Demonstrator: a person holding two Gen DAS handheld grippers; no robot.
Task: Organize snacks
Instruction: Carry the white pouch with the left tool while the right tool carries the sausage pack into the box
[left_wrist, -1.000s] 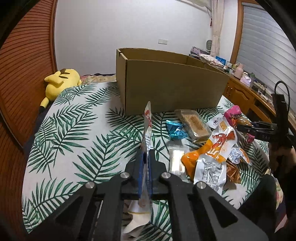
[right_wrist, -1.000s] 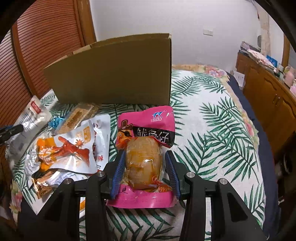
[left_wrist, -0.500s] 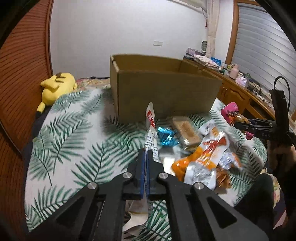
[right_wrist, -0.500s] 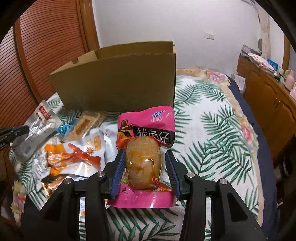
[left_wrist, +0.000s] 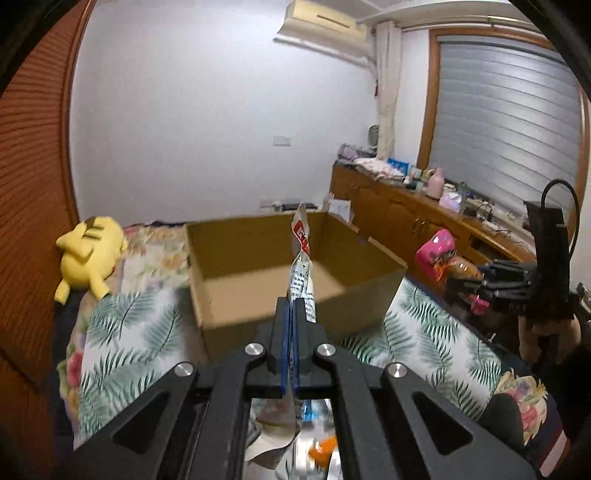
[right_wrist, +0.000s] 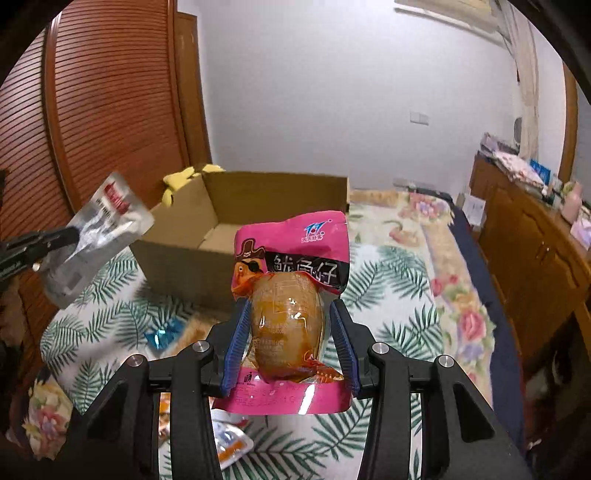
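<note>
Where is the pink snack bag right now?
The pink snack bag is clamped in the right gripper, at the centre of the right wrist view, in front of the open cardboard box.

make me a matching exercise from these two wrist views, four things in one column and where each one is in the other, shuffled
Things:
1. pink plastic snack packet
2. silver foil snack packet with a red label
3. open brown cardboard box
4. yellow plush toy

Places:
A. lying behind the box's left corner
B. clamped in the left gripper
C. standing on the leaf-print bedspread
D. clamped in the right gripper

Pairs: 1-D, 2-B, 3-C, 4-A
</note>
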